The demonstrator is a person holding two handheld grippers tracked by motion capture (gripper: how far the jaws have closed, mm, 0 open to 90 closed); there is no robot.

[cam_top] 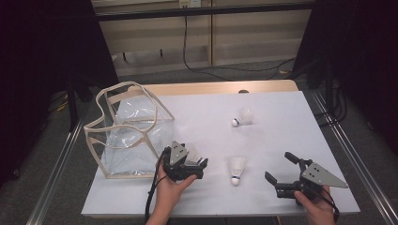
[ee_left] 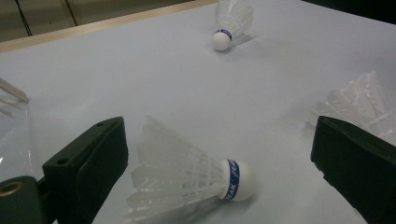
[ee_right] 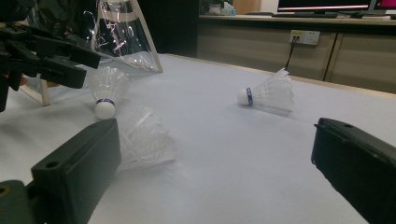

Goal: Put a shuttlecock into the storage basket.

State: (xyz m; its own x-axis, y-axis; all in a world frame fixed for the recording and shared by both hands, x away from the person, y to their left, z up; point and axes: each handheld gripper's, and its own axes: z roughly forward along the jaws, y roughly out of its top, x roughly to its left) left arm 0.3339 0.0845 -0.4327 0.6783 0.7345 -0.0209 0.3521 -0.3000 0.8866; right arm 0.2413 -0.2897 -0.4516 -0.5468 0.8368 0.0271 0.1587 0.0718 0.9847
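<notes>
A white tabletop (cam_top: 281,136) is seen, with a strip of bare wood (cam_top: 211,87) left showing along its far edge; a clear plastic bag (cam_top: 129,136) with cream trim is stood open on its left part, its soft handles (cam_top: 124,86) slumped over the mouth; a white shuttlecock (cam_top: 243,117) with a blue band is laid on its side towards the far right, well apart from the bag, its cork turned to the left in the high view; a black cable (cam_top: 225,69) is trailed over the grey floor beyond; pale wooden cabinets (cam_top: 253,33) are set behind; a wall socket (ee_right: 303,36) is fitted on them; dark curtains (cam_top: 42,47) are hung at both sides.
</notes>
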